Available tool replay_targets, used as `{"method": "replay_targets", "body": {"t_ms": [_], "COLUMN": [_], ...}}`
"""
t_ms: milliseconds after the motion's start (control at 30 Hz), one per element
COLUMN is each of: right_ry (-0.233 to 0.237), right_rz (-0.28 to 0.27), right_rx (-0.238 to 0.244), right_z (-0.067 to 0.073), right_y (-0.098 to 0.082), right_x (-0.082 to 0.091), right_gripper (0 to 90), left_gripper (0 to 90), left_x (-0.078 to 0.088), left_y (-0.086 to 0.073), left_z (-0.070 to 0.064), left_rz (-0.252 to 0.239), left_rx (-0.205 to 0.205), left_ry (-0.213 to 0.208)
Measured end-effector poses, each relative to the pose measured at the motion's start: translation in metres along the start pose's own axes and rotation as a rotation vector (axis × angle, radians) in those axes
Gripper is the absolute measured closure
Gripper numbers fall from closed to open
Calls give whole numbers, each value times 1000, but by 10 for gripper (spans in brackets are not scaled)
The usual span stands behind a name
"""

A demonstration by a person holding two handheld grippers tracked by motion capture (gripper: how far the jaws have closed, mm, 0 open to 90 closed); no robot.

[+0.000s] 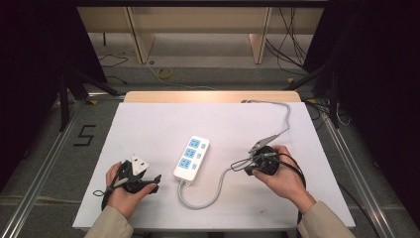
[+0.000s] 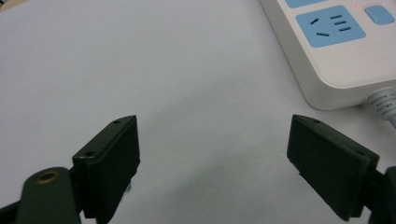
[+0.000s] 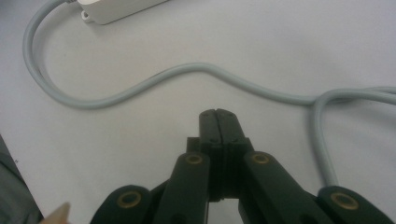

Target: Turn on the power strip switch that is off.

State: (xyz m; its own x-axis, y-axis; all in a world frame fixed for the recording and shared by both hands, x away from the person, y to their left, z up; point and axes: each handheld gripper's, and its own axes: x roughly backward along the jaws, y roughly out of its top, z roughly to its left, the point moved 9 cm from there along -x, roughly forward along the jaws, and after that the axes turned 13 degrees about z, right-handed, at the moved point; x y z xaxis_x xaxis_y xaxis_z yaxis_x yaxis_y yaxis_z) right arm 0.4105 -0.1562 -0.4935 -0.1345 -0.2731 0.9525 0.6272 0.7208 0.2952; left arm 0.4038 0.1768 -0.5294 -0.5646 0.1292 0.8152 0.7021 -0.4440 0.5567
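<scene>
Beige sleeves [image 1: 110, 223] on both forearms. Black two-jaw tools: left gripper [image 2: 215, 163] with flat rectangular pads [image 2: 334, 163] bearing small screw holes; right gripper [image 3: 218, 122] with brass-coloured rivets [image 3: 194, 159] on its linkage arms. Grey three-cornered plate [image 1: 140, 164] atop the left one, black cables [image 1: 293, 166] looping off the right.

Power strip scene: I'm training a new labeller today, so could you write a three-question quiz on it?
1. True or false: the left gripper is open.
2. How many blue socket panels does the power strip show in the high view?
3. The fingers of the right gripper are: A) pressed together with nothing between them, B) clamped on the grey cable, C) spread wide.

Key: 1 true. 2 three. 3 A; the cable lies on the white table beyond the tips.
</scene>
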Motion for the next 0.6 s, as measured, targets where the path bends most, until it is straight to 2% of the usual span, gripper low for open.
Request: {"method": "replay_targets", "body": {"t_ms": [600], "right_ry": [1], "right_rz": [33], "right_rx": [13], "right_z": [-1], "right_y": [12], "right_x": [-1], "right_gripper": [900], "left_gripper": [169], "left_x": [1], "left_y": [0], "left_z": [0], "left_rz": [-1], "left_rx": [0], "left_ry": [0]}}
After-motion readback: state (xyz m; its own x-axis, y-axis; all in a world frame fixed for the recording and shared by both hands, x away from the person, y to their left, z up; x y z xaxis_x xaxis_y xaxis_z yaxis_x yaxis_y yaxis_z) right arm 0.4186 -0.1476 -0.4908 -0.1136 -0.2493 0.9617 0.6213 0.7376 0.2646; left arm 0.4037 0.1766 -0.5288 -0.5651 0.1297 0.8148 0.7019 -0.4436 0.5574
